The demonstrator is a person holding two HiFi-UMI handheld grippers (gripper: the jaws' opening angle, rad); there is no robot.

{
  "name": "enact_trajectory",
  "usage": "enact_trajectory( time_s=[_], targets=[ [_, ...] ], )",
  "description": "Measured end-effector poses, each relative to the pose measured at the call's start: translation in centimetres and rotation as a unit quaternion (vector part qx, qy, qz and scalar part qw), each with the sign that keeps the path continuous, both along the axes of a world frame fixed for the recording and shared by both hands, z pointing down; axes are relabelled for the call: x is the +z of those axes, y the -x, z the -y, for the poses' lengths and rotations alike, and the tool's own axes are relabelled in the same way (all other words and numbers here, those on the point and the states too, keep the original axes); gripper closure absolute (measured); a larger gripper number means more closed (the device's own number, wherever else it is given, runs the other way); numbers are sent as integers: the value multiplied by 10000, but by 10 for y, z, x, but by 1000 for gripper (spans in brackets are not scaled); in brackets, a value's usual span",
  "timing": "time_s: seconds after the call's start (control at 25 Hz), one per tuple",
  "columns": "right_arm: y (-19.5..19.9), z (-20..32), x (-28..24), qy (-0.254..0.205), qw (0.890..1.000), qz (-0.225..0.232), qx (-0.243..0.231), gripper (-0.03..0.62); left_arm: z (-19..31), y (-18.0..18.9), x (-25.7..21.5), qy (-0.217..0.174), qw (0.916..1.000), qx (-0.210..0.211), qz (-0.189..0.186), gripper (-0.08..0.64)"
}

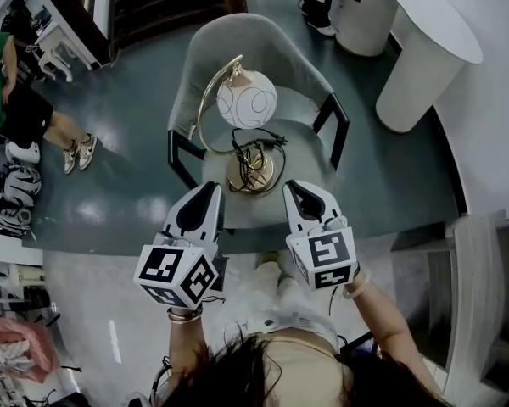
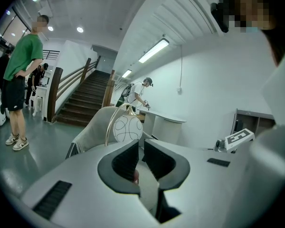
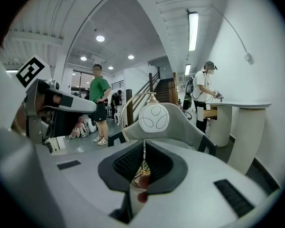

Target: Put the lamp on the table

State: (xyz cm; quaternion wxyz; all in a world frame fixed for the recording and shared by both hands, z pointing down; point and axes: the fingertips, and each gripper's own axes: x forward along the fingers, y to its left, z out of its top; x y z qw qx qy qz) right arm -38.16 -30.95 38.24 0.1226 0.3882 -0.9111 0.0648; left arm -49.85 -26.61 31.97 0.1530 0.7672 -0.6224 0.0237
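Two claws, one lamp, one armchair, one bench. Low in the frame, the left claw (image 1: 213,186) and the right claw (image 1: 291,186) sit side by side, pointing up-frame, each narrowed to an empty slit. Just beyond, at centre, the lamp (image 1: 247,103) stands on the grey armchair (image 1: 263,36), its black cord (image 1: 256,148) tangled above the base. The white bench (image 1: 424,15) curves across the upper right, cut off by the frame edge.

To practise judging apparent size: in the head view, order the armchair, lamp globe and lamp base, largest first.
1. armchair
2. lamp globe and lamp base: too alike to rank, the globe being nearer the camera.
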Motion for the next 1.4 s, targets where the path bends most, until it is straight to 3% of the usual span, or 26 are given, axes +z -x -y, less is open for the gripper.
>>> enact_trajectory(
  time_s=[0.76, 1.4],
  targets=[
    [33, 64, 56, 273, 9985, -434, 169, 565, 51, 46, 19, 317, 9994, 87, 136, 526],
    [48, 104, 117, 586, 9940, -910, 184, 551, 82, 62, 38, 611, 9974, 298, 236, 474]
  ],
)
